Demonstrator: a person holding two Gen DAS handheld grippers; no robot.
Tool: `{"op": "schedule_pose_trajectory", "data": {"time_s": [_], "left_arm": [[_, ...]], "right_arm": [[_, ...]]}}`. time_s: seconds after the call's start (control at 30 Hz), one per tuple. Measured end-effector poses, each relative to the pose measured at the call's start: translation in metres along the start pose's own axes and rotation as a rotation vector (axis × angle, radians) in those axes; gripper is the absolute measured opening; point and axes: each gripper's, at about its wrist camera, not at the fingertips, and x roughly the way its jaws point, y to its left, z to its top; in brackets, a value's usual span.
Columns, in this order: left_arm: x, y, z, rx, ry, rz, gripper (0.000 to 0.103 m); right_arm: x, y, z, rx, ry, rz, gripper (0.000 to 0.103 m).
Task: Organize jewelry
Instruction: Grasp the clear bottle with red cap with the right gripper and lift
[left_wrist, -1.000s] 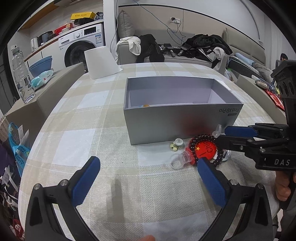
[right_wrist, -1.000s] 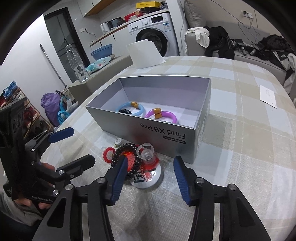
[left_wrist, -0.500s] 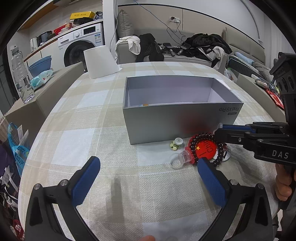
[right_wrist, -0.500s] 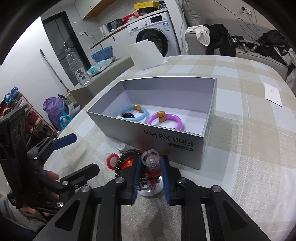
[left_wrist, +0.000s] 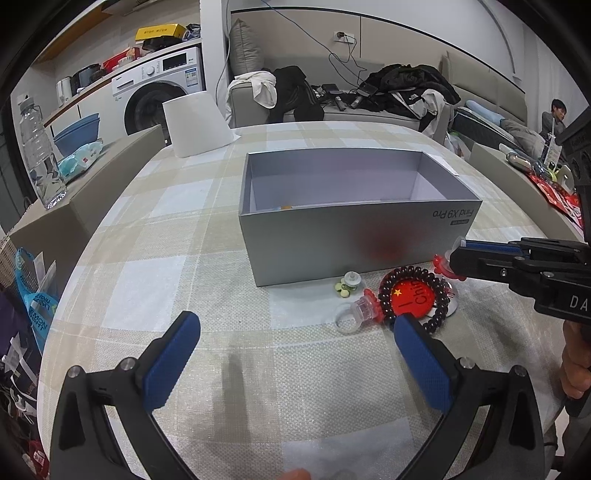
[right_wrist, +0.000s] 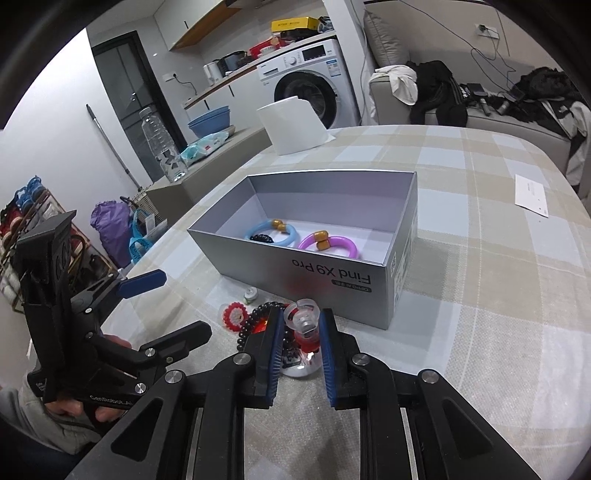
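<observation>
Gripping item: right gripper (right_wrist: 300, 334), blue pads clenched on a clear plastic toy ring with a red flower top (right_wrist: 303, 325); ring stands just in front of the long printed wall of the grey box (right_wrist: 295, 258), near that wall's right corner, and from these views I cannot tell whether it is off the table yet.

Left gripper (left_wrist: 295, 354): released, jaws wide, nothing between them, hovering over the near part of the checked tablecloth (left_wrist: 155, 236).

Loose stock, all close before the same wall: dark bead bracelet (left_wrist: 413, 295) around a red round badge (left_wrist: 412, 297); second clear ring with red flower (left_wrist: 360, 312); small green-and-white ring (left_wrist: 349, 286).

Already boxed: blue bangle (right_wrist: 273, 234); purple bangle (right_wrist: 328, 245); a small black coil inside the blue one.

Risks, as judged: ring is smooth and rounded, so it may twist or squirt from the pads on lifting; bracelet lies against the right gripper's left finger, so a rising jaw could snag beads and drag bracelet and badge; the lift starts close under the box wall, so a low carry may knock the rim and shift the box.
</observation>
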Motion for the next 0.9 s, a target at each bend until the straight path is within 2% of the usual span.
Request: {"op": "schedule_pose_trajectory", "data": {"time_s": [0.07,0.17,0.23,0.3,0.37,0.57,0.67,0.9], "left_arm": [[0.0,-0.003,0.0,0.018,0.004,0.001,0.102],[0.004,-0.006,0.002,0.042,0.032,-0.037,0.101],[0.006,-0.006,0.003,0.046,0.041,-0.063,0.092],[0.011,-0.006,0.003,0.047,0.067,-0.101,0.073],[0.014,-0.006,0.004,0.041,0.088,-0.131,0.061],[0.015,-0.006,0.008,0.022,0.1,-0.193,0.042],[0.014,-0.01,0.007,0.037,0.096,-0.19,0.025],[0.012,-0.008,0.005,0.034,0.087,-0.18,0.025]], "right_arm": [[-0.002,0.001,-0.001,-0.002,-0.003,0.0,0.018],[-0.004,0.001,-0.002,-0.003,-0.007,-0.002,0.018],[-0.005,0.001,-0.003,-0.005,-0.008,-0.003,0.018],[-0.005,0.001,-0.003,-0.006,-0.009,-0.003,0.018],[-0.006,0.002,-0.002,-0.006,-0.011,-0.003,0.018],[-0.007,0.002,-0.002,-0.008,-0.013,-0.002,0.018],[-0.007,0.003,-0.002,-0.011,-0.01,-0.001,0.018],[-0.006,0.003,-0.003,-0.012,-0.012,-0.004,0.018]]}}
